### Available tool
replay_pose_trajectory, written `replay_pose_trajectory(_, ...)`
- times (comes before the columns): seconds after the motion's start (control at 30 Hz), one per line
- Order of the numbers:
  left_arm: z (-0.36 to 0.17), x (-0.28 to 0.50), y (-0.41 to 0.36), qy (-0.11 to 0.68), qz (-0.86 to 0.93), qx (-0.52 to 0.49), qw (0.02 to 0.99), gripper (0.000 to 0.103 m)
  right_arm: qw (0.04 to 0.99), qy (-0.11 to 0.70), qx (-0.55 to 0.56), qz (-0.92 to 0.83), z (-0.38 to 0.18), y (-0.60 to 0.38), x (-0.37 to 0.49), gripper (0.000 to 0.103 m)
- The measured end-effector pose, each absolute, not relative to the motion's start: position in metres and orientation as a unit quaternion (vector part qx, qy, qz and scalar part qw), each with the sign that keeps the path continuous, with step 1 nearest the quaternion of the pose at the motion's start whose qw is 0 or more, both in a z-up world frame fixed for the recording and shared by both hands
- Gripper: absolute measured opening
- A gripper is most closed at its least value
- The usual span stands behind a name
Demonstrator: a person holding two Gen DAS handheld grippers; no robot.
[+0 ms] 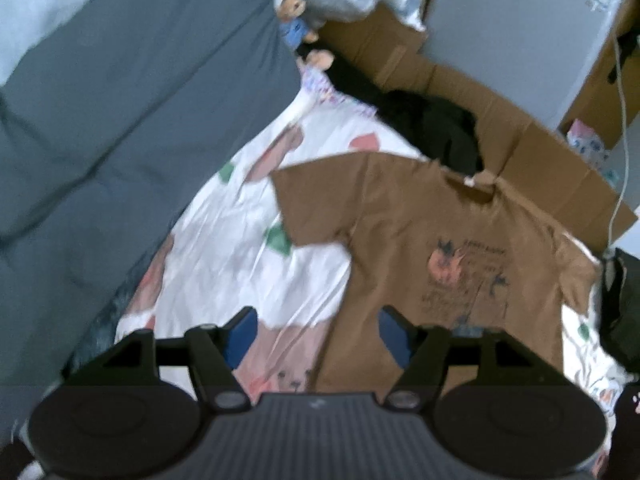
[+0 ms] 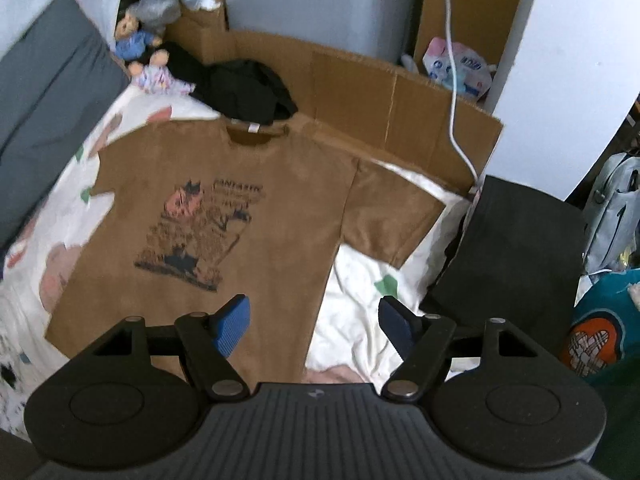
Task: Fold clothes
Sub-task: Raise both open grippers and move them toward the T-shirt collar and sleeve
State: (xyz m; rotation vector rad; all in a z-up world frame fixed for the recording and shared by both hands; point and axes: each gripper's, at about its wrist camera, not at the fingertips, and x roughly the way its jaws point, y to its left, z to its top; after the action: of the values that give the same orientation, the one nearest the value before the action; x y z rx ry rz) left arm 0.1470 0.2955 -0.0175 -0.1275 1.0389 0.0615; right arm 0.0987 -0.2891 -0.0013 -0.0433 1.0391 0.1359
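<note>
A: Item one, brown T-shirt (image 2: 256, 216): where is it?

B: Flat, print up, on the patterned bedsheet (image 2: 360, 292), collar toward the cardboard (image 2: 400, 96), sleeves spread, probably so you can fold inward.

A: Your grippers?

B: Left gripper (image 1: 318, 334) and right gripper (image 2: 314, 324): fingers spread wide, holding nothing, each hovering above a lower side edge.

A: Others?

B: Black garment (image 2: 248, 88), unfolded, beyond the collar.

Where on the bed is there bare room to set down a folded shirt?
Bare sheet between the grey cushion and the brown shirt; a smaller patch between shirt and black pile. Crowded by the dolls and black clothes.
</note>
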Motion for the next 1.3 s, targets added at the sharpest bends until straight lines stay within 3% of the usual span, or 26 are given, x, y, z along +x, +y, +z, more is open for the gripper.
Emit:
replay_pose_trajectory(0.43, 0.046, 0.227, 0.24, 0.472, -0.01, -0.015, 0.881, 0.073, 0.885, 0.464, 0.006, 0.038, 0.0, -0.319, 0.119, 0.078)
replay_pose_trajectory(0.9, 0.007, 0.339, 0.14, 0.489, -0.045, -0.034, 0.87, 0.073, 0.871, 0.491, 0.018, 0.028, -0.058, -0.348, 0.155, 0.078)
replay_pose_trajectory(1.3, -0.042, 0.382, 0.096, 0.493, -0.031, -0.046, 0.868, 0.072, 0.861, 0.505, 0.037, 0.043, -0.112, -0.367, 0.186, 0.078)
